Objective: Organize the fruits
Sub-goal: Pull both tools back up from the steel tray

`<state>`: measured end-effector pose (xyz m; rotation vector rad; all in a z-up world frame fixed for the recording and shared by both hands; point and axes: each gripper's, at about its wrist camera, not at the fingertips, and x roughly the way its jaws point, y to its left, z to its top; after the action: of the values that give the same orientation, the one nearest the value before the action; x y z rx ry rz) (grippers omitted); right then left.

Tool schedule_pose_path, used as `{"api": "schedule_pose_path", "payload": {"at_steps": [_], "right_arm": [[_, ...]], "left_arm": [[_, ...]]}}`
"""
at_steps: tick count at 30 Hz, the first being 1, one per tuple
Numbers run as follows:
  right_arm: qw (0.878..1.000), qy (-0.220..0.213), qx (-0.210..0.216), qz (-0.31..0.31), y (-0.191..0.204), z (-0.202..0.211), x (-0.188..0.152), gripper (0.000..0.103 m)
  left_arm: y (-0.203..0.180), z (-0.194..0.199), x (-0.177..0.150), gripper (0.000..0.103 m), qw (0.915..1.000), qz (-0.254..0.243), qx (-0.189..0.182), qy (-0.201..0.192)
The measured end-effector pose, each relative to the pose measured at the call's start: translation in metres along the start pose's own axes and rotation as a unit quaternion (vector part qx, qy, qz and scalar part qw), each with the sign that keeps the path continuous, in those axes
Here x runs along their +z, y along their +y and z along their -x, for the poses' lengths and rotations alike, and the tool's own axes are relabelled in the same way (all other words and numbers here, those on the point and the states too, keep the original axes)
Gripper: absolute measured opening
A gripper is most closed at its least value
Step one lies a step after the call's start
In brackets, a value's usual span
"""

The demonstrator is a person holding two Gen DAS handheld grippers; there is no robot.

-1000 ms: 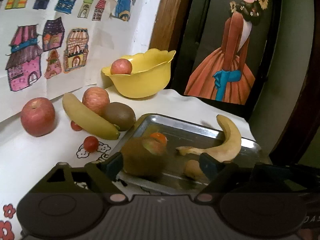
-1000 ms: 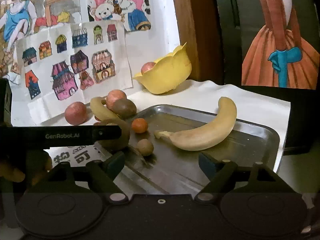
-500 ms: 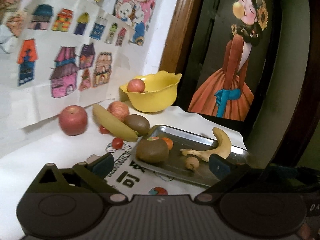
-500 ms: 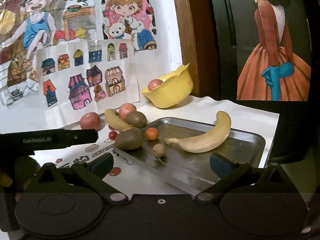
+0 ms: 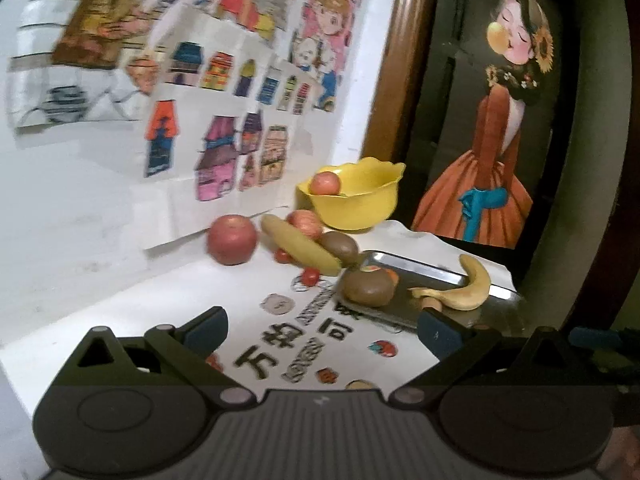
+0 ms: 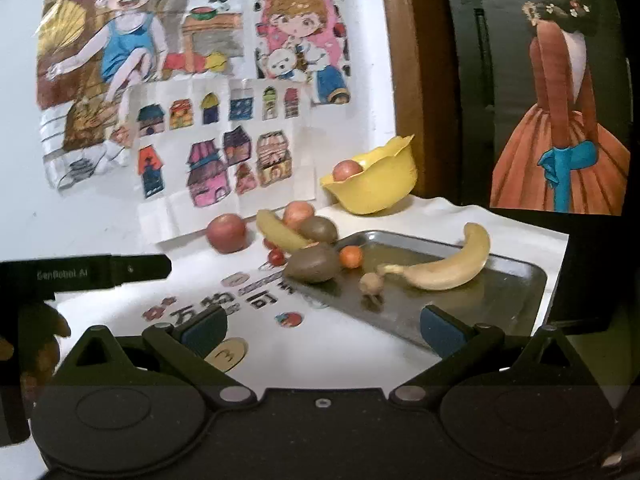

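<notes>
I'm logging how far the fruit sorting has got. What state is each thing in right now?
left gripper: jaws open, empty
right gripper: jaws open, empty
metal tray: holds four fruits
kiwi: at the tray's near-left corner
banana: lying in the tray
yellow bowl: upright, one apple inside
red apple: loose on the table, unsorted

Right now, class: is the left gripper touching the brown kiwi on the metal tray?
Apart. The left wrist view shows the left gripper with jaws open over white tablecloth, well short of the brown kiwi on the metal tray.
</notes>
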<state>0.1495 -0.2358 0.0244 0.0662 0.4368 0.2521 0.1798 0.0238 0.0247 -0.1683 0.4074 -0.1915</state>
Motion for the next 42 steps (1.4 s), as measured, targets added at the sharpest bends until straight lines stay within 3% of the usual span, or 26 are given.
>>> {"api": "schedule_pose_path", "payload": {"at_steps": [11, 22, 42], "right_arm": [[1.0, 0.013, 0.015, 0.0, 0.037, 0.016, -0.015, 0.102], [0.999, 0.031, 0.035, 0.029, 0.073, 0.006, -0.02, 0.102], [0.999, 0.03, 0.005, 0.027, 0.066, -0.013, -0.007, 0.102]], "left_arm": [[0.035, 0.039, -0.015, 0.103, 0.9996, 0.009, 0.027, -0.006], [0.058, 0.055, -0.019, 0.103, 0.9986, 0.004, 0.053, -0.004], [0.057, 0.029, -0.002, 0.103, 0.9979, -0.039, 0.052, 0.0]]}}
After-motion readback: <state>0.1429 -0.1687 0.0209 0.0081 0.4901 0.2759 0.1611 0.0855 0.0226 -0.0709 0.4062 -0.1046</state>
